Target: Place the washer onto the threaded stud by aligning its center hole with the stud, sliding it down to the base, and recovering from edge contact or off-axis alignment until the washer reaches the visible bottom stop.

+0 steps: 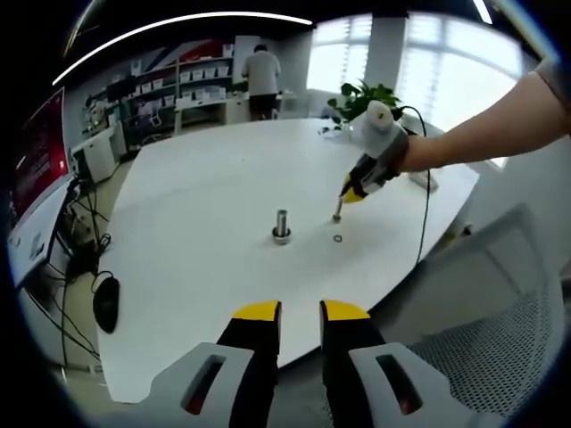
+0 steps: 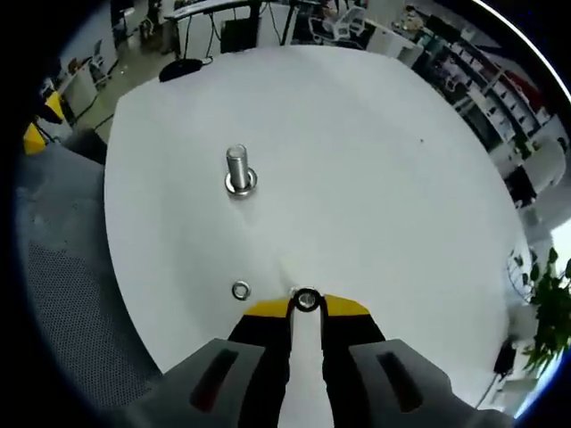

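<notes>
Jaws of right gripper (image 2: 306, 306) pinch a washer (image 2: 306, 300) at their tips, over the white bench (image 2: 375, 160). Second washer (image 2: 240, 290) lies just beside. Stud (image 2: 238, 169) stands upright farther off. Left gripper (image 1: 301, 312) jaws slightly apart, holding nothing.

The threaded stud (image 2: 238, 170) stands upright with bare white surface (image 2: 375, 152) open on every side; only a loose washer (image 2: 241, 290) lies near it, toward the right gripper (image 2: 306, 306).
</notes>
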Motion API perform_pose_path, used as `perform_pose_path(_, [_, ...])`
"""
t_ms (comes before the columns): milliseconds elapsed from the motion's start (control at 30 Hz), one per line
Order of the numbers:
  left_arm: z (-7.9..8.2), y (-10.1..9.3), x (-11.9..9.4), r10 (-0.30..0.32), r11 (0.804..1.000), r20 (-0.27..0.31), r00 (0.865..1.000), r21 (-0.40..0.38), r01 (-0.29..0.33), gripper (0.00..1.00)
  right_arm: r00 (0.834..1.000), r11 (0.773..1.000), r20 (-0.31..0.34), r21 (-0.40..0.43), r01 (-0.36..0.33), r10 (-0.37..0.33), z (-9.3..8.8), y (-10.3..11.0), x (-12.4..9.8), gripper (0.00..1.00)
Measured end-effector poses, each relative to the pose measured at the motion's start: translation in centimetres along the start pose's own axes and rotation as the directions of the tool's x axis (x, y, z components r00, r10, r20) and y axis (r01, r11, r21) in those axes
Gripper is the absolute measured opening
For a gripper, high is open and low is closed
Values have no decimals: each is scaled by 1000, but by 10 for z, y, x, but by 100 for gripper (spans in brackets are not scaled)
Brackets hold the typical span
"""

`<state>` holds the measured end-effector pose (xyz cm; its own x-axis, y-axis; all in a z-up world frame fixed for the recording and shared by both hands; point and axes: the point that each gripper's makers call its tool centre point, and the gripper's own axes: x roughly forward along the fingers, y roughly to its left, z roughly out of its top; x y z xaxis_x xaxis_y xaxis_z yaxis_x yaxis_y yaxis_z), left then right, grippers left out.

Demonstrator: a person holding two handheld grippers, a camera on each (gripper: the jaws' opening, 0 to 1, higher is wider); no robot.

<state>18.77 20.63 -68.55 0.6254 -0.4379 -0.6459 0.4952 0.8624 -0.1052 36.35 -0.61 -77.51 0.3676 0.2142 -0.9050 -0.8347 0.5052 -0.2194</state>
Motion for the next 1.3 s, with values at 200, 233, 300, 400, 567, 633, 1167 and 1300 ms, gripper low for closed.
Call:
perform_pose_path(200, [0,-1,0,-3,1000,0,1000,0,3,15,1000,1000,-15,1,4,-4,-1,-2,2,13])
perform_pose_path(233, [0,0,0,-3,1000,0,1000,0,3,15,1000,1000,-17,2,0,0,-2,-2,3,13])
perform_pose_path(300, [0,-1,0,-4,1000,1,1000,1,4,15,1000,1000,-24,0,-1,1,-3,-1,3,13])
perform_pose_path(400, [0,-1,0,-4,1000,1,1000,2,4,15,1000,1000,-32,3,0,0,-6,-1,3,13])
perform_pose_path(567, [0,-1,0,-5,1000,1,1000,1,5,14,1000,1000,-31,3,-3,3,-6,-2,4,13])
perform_pose_path(633, [0,-1,0,-4,1000,1,1000,2,4,14,999,1000,-32,5,-6,6,-5,-4,8,13])
perform_pose_path(1167, [-3,1,0,4,1000,-13,1000,-5,-4,14,996,999,-83,10,-46,46,-15,6,32,13])
perform_pose_path(1300, [-5,1,1,6,1000,-24,1000,-4,-6,14,993,998,-101,18,-61,62,-22,8,41,14])
